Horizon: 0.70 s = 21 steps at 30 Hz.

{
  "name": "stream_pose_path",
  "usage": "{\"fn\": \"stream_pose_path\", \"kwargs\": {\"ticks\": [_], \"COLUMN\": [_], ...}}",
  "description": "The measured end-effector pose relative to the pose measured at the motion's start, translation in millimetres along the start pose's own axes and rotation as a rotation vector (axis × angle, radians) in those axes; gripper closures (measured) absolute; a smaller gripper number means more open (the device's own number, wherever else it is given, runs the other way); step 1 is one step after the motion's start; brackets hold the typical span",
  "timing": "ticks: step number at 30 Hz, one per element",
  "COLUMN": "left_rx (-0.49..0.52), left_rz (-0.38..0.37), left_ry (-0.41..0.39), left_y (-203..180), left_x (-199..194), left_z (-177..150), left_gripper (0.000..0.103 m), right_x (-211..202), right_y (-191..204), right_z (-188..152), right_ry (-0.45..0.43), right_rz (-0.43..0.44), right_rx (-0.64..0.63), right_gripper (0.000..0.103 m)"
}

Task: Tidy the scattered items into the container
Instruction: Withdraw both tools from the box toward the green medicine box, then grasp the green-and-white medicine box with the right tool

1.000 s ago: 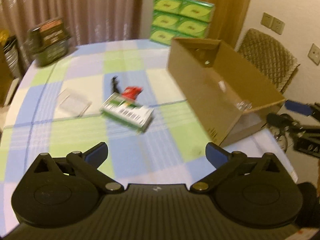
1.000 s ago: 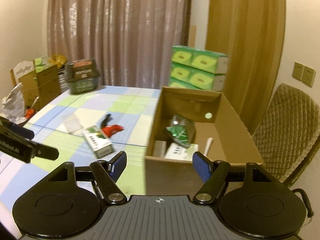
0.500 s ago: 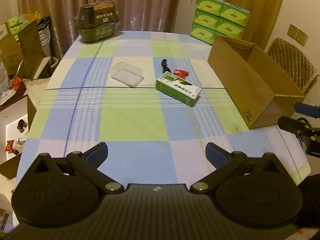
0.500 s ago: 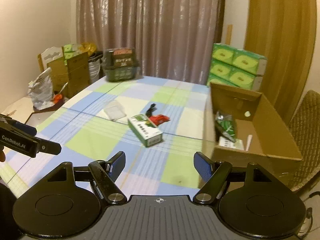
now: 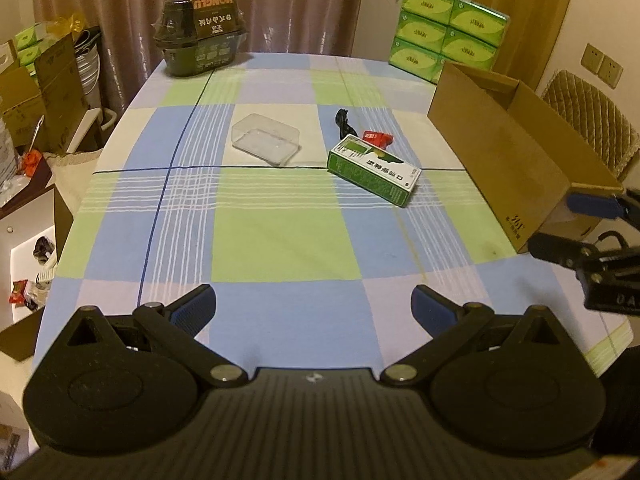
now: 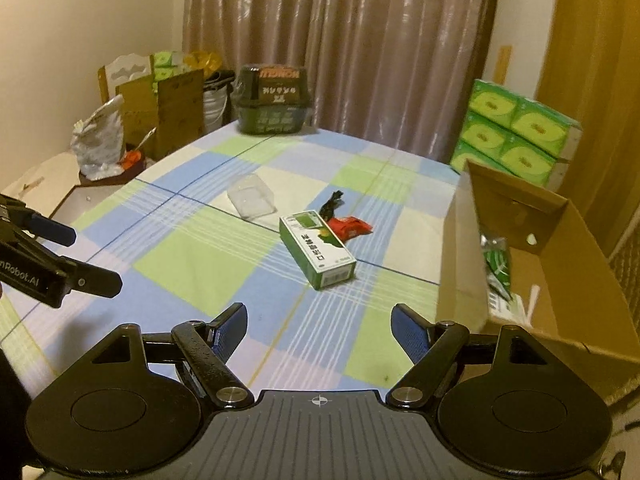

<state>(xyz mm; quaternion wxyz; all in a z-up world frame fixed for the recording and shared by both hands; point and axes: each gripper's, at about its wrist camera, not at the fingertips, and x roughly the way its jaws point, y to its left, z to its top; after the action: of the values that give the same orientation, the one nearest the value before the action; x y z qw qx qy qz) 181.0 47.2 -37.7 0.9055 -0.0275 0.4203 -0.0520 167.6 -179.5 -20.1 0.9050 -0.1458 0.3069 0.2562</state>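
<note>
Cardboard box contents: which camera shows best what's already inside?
The right wrist view. It looks into the open top of the cardboard box, showing a green packet and white items by the near wall. The left wrist view shows mainly the box's outer side wall; its contents are hidden.

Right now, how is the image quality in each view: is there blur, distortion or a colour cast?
Left wrist view: sharp, with a warm yellowish cast; the fisheye bends the table edges and darkens the corners. Right wrist view: same warm cast and curved lines, but softer; the cardboard box at the right is smeared by motion blur, while the green carton is only slightly soft.
</note>
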Motion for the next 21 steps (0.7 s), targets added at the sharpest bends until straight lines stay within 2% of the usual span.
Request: {"fn": "stream_pose_path", "kwargs": {"ticks": [21], "left_rx": [0.102], "left_rz": [-0.028], "left_ry": [0.055], "left_y": [34], "left_x": [120], "left_z": [45], "left_gripper": [0.001], "right_x": [173], "right_y": [-29], "right_z": [38], "right_ry": [0.144], "right_rz": [0.054], "right_rx": [-0.163], "right_gripper": [0.027]}}
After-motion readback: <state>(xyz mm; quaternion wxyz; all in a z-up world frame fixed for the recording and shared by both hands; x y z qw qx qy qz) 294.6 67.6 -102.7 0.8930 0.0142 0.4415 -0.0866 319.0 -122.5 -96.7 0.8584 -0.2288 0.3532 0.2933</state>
